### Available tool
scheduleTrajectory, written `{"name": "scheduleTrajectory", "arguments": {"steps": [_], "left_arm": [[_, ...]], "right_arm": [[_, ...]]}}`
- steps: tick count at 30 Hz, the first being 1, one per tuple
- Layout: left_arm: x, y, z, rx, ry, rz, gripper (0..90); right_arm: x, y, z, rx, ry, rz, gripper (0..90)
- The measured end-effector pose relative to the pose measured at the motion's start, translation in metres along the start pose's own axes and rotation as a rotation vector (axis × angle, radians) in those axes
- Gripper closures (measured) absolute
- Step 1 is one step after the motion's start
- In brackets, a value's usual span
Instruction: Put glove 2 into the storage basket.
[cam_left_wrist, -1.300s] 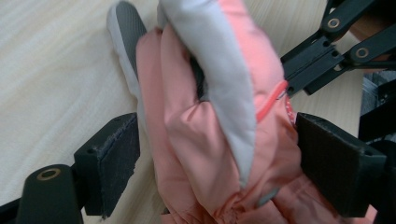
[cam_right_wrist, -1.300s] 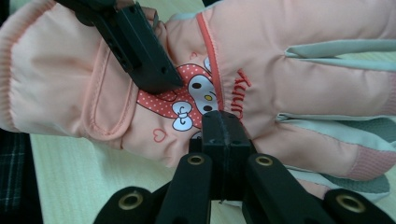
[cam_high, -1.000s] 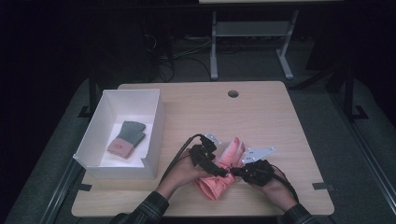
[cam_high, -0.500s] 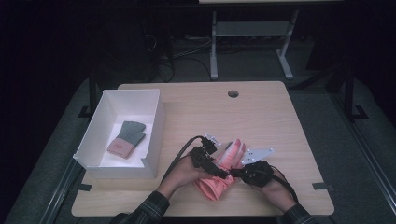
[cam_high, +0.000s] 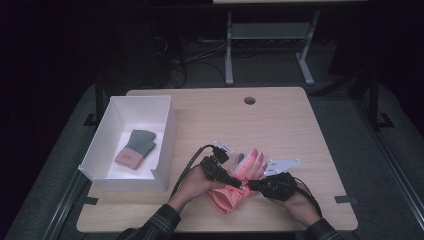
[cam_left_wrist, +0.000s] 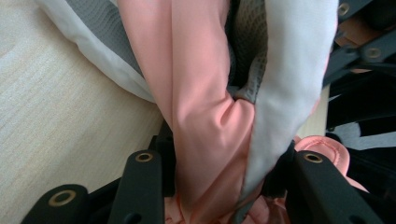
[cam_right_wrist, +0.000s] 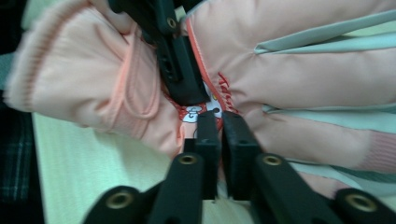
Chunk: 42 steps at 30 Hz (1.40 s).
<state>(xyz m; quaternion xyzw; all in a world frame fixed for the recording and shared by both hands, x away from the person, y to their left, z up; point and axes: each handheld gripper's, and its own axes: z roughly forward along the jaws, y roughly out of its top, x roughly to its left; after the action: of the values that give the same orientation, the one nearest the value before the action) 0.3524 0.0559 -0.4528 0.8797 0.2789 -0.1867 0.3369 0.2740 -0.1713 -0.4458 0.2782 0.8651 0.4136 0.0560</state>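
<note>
In the high view the pink glove (cam_high: 235, 187) lies near the front edge of the table (cam_high: 280, 125), with the left gripper (cam_high: 235, 181) and right gripper (cam_high: 255, 185) meeting over its middle, likely to share the lift toward the white box (cam_high: 167, 135), where a grey-and-pink glove (cam_high: 135, 148) already lies. In the left gripper view the jaws stand apart with a thick fold of glove fabric bunched between them. In the right gripper view the jaws are pressed almost together, pinching a thin edge by the glove's small printed patch (cam_right_wrist: 198, 111).
</note>
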Motion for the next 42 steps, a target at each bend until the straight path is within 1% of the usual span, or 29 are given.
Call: {"name": "scheduleTrajectory", "arguments": {"steps": [1,2,4,6,7,9,10,11,12,14,15,17,18,19,20,21,25,26,29,30,31,32,35,39,42], "left_arm": [[-0.001,0.000,-0.002,-0.003,-0.004,-0.002,60.9],[-0.001,0.000,-0.002,-0.003,-0.004,0.003,61.1],[-0.002,0.001,-0.004,-0.016,-0.009,-0.014,61.6],[-0.003,0.002,-0.006,-0.013,-0.010,-0.015,61.8],[-0.003,0.002,-0.008,-0.017,-0.008,-0.017,61.8],[-0.004,0.002,-0.012,-0.029,-0.007,-0.024,61.8],[-0.003,0.003,-0.014,-0.023,-0.002,-0.016,61.8],[-0.004,0.003,-0.017,-0.028,0.009,-0.014,61.8],[-0.004,0.003,-0.019,-0.028,0.008,-0.020,61.8],[-0.005,0.002,-0.022,-0.038,0.020,-0.017,61.8],[-0.005,0.002,-0.024,-0.034,0.025,-0.014,61.8],[-0.007,0.002,-0.027,-0.043,0.034,-0.014,61.8],[-0.007,0.002,-0.029,-0.045,0.037,-0.007,61.8],[-0.008,0.003,-0.032,-0.052,0.031,-0.011,61.8],[-0.009,0.003,-0.033,-0.060,0.034,-0.011,61.8],[-0.010,0.003,-0.036,-0.071,0.037,-0.020,61.7],[-0.014,0.006,-0.045,-0.082,0.068,-0.016,61.6],[-0.015,0.007,-0.047,-0.085,0.068,-0.015,61.6],[-0.018,0.010,-0.055,-0.099,0.084,-0.008,61.6],[-0.019,0.011,-0.058,-0.103,0.087,-0.010,61.5],[-0.021,0.013,-0.061,-0.100,0.092,-0.009,61.5],[-0.022,0.014,-0.063,-0.103,0.098,-0.008,61.5],[-0.027,0.020,-0.074,-0.102,0.108,-0.001,61.2],[-0.032,0.025,-0.090,-0.123,0.129,0.002,61.1],[-0.034,0.026,-0.101,-0.130,0.143,-0.004,61.1]], "right_arm": [[0.001,0.000,-0.003,-0.002,-0.002,0.004,81.1],[0.000,0.001,-0.008,-0.016,-0.010,0.004,78.3],[-0.001,0.000,-0.016,-0.042,-0.018,0.007,72.3],[-0.001,-0.001,-0.023,-0.047,-0.022,0.030,67.6],[-0.002,-0.003,-0.026,-0.057,-0.031,0.033,65.0],[-0.004,-0.005,-0.032,-0.062,-0.041,0.042,59.5],[-0.005,-0.007,-0.035,-0.066,-0.051,0.057,55.0],[-0.006,-0.009,-0.037,-0.066,-0.054,0.063,52.2],[-0.006,-0.011,-0.040,-0.060,-0.068,0.077,48.7],[-0.007,-0.015,-0.044,-0.062,-0.098,0.085,43.1],[-0.007,-0.017,-0.046,-0.061,-0.105,0.098,42.1],[-0.009,-0.021,-0.050,-0.060,-0.125,0.116,37.4],[-0.010,-0.023,-0.051,-0.058,-0.130,0.125,36.1],[-0.012,-0.025,-0.052,-0.059,-0.136,0.131,34.6],[-0.014,-0.029,-0.053,-0.052,-0.149,0.144,32.1],[-0.015,-0.031,-0.053,-0.047,-0.157,0.154,30.4],[-0.020,-0.039,-0.050,-0.019,-0.199,0.184,22.4],[-0.021,-0.041,-0.049,-0.015,-0.207,0.192,19.4],[-0.022,-0.041,-0.045,-0.003,-0.225,0.194,16.3],[-0.022,-0.041,-0.044,0.001,-0.231,0.187,15.5],[-0.022,-0.041,-0.043,0.009,-0.232,0.186,15.3],[-0.022,-0.042,-0.042,0.006,-0.234,0.184,13.9],[-0.022,-0.043,-0.040,0.011,-0.238,0.189,13.9],[-0.023,-0.044,-0.040,0.004,-0.248,0.189,13.9],[-0.022,-0.044,-0.041,0.001,-0.255,0.192,13.9]]}}
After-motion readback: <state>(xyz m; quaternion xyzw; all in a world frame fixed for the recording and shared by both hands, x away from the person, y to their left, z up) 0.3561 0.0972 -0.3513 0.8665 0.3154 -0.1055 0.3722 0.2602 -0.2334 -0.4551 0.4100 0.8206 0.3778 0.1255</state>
